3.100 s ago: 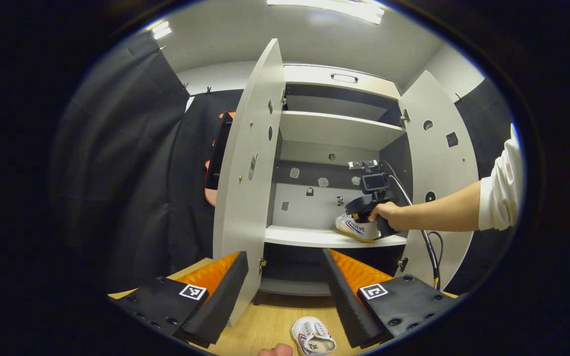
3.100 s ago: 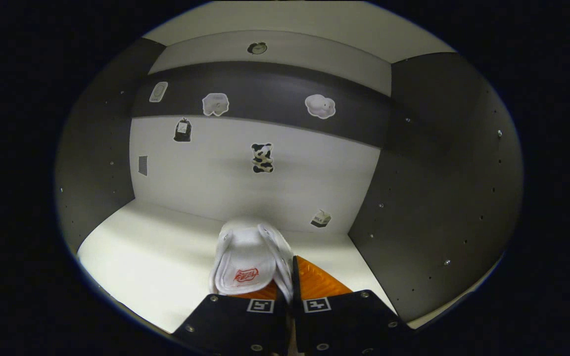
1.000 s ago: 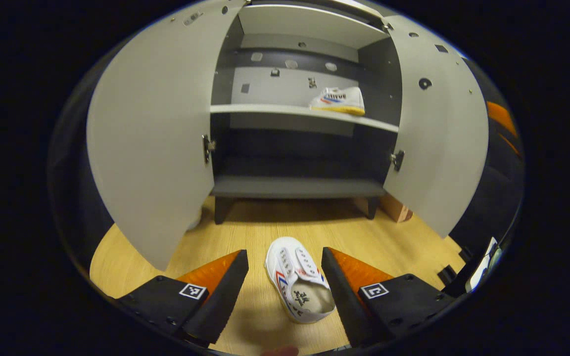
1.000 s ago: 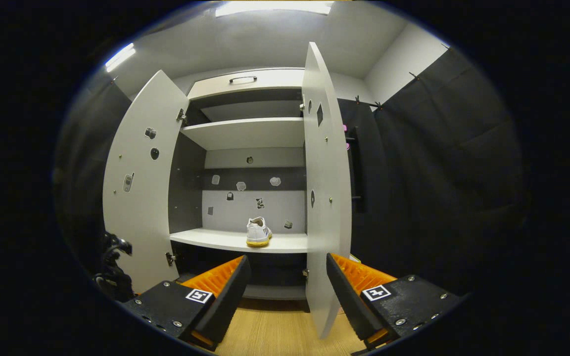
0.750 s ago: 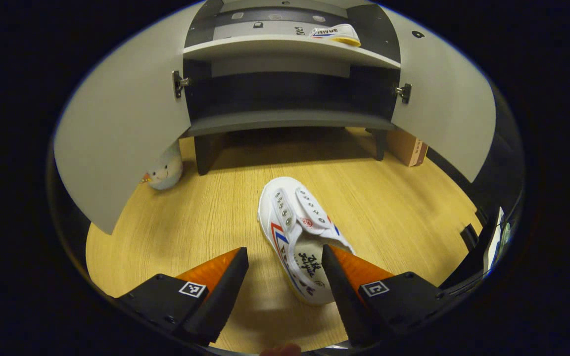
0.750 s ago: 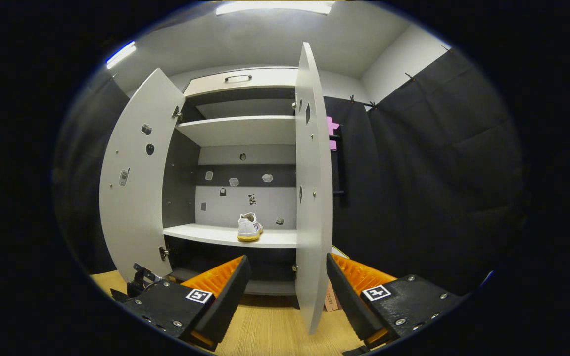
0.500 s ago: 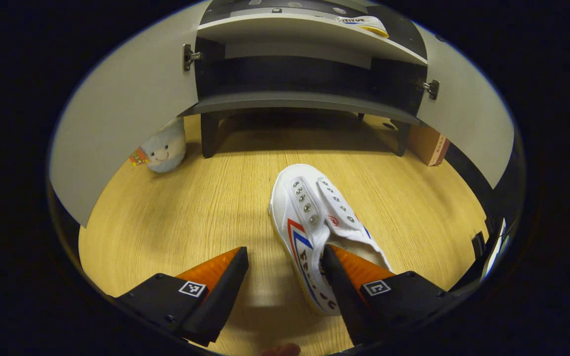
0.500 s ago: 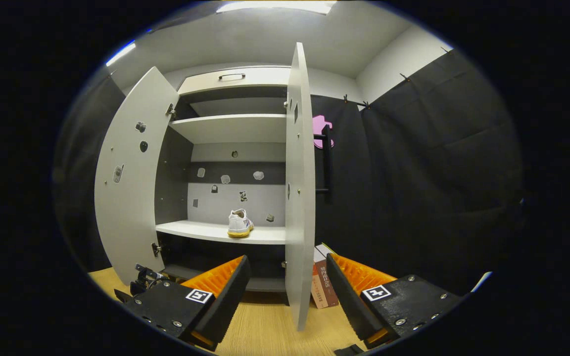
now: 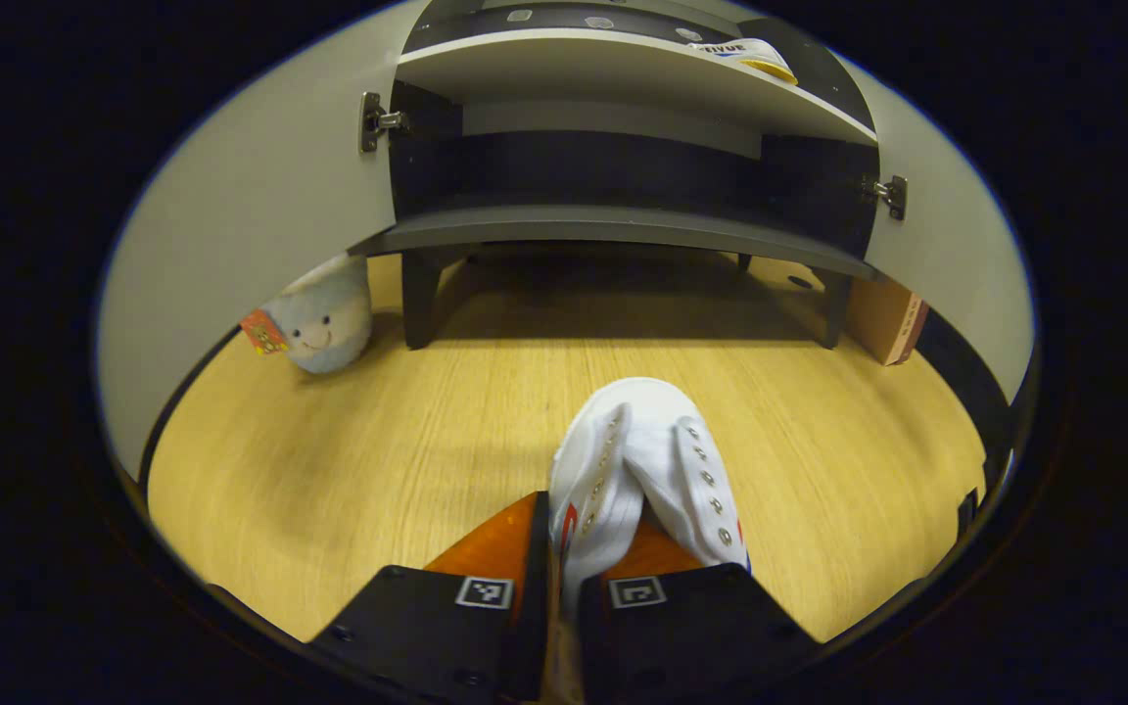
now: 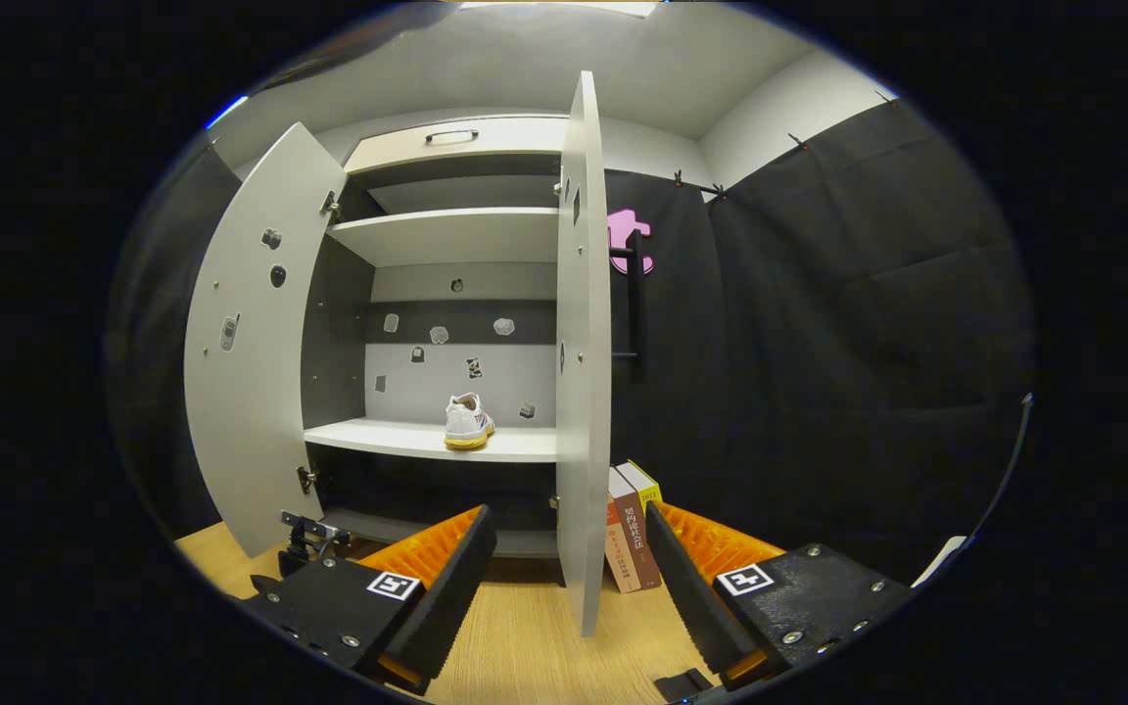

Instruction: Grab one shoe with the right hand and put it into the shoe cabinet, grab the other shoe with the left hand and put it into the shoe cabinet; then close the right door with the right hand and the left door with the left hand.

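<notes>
Inside, tall grey two-door shoe cabinet point(image 10: 446, 235) stands wide open; one white canvas shoe with yellow sole point(image 10: 467, 422) rests on pale middle shelf point(image 10: 398, 439), heel outward. Lower dark shelf point(image 9: 613, 223) bare.

Left gripper point(image 9: 564, 578) pinched nearly together on second white canvas shoe with red-blue stripes point(image 9: 647, 470), gripping its side wall above wooden floor point(image 9: 378, 441), toe toward 12 o'clock.

Right gripper point(image 10: 564, 578) spread wide, holding nothing, right door point(image 10: 579, 352) edge-on between fingers.

Pale plush toy point(image 9: 324, 315) at 10 o'clock beside left door point(image 9: 260, 225).
</notes>
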